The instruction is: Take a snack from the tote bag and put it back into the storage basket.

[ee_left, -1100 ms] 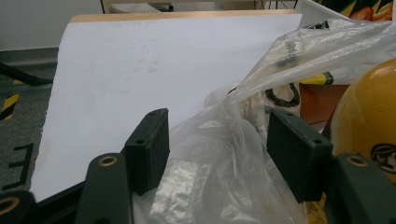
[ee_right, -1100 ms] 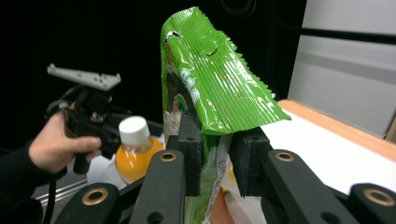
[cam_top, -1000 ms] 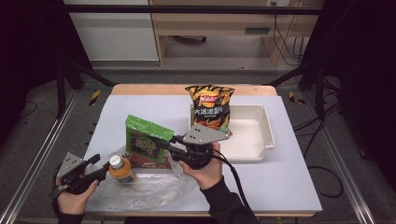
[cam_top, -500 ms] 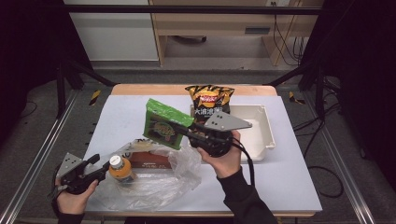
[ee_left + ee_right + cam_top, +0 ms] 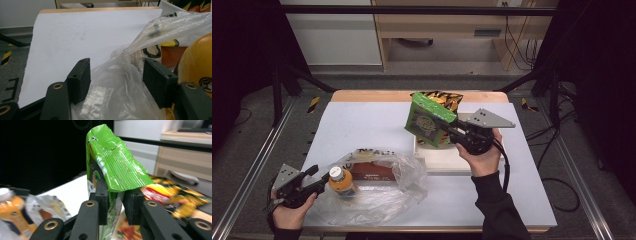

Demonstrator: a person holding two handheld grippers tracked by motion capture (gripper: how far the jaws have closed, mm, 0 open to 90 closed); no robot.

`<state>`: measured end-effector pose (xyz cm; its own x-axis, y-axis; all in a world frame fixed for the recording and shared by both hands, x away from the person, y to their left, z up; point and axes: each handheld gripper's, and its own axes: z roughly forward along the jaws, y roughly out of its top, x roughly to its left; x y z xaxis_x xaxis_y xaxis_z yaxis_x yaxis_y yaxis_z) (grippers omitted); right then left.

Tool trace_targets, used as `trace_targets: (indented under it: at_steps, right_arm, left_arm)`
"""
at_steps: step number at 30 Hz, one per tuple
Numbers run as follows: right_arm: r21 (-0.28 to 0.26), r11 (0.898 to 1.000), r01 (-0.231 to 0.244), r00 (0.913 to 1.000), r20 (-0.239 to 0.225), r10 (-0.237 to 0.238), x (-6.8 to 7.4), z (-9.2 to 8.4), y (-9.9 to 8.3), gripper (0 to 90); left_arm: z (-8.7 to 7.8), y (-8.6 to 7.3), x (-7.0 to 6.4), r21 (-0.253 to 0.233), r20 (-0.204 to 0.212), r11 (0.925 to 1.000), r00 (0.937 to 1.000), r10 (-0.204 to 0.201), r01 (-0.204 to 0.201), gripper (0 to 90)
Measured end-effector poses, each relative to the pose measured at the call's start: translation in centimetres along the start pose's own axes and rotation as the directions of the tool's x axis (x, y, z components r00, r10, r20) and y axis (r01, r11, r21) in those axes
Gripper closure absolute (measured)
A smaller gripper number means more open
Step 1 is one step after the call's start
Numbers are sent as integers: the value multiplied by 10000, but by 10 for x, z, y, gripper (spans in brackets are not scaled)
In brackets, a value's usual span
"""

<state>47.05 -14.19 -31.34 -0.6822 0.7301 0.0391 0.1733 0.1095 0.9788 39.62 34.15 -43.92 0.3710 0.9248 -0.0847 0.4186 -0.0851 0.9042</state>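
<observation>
Unpacking a plastic bag, item by item, into a tray. Step in hand: carrying the green snack packet [image 5: 430, 120], pinched by its crimped edge in the right gripper [image 5: 115, 202], fingers [image 5: 101, 200] clenched on the foil, packet hanging in the air above the near-left part of the white tray [image 5: 447, 161]. Already in that tray: an orange-and-black chip bag [image 5: 443, 100], standing or leaning at the far end, half hidden behind the green packet.

Next move, as judged: lowering the packet into the free part of the tray beside the chip bag, then loosening the grip only once the packet rests on the tray floor; a tilt toward flat probably needed, since a packet held by one edge tends to swing and could topple over the tray wall or knock the chip bag.

Left gripper [image 5: 116, 82] low at the near-left corner of the white surface [image 5: 362, 125], fingers [image 5: 80, 75] set wide around a bunched fold of the clear plastic bag [image 5: 382, 190]; film between them, pressing on it not certain. In the bag's open mouth: an orange drink bottle [image 5: 341, 181] with a white cap, upright just beside the left gripper, and a brown flat packet [image 5: 372, 170] lying behind it.
</observation>
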Motion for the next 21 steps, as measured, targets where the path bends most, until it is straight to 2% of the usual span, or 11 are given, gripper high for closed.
trace_targets:
  at_steps: [3, 11, 21]
  right_arm:
    - [226, 9997, -20, 9996, 275, 13, -10, -2, -6, 754]
    - [842, 9964, -52, 9982, 606, 1, -27, -5, -27, 754]
    - [1966, 9805, 74, 9985, 515, -178, -35, 15, -56, 754]
  left_arm:
    - [0, 0, 0, -4, -7, 10000, 10000, 7, -7, 388]
    - [0, 0, 0, -5, -18, 10000, 10000, 19, -19, 388]
    - [1, -1, 0, 29, -35, 10000, 10000, 32, -32, 388]
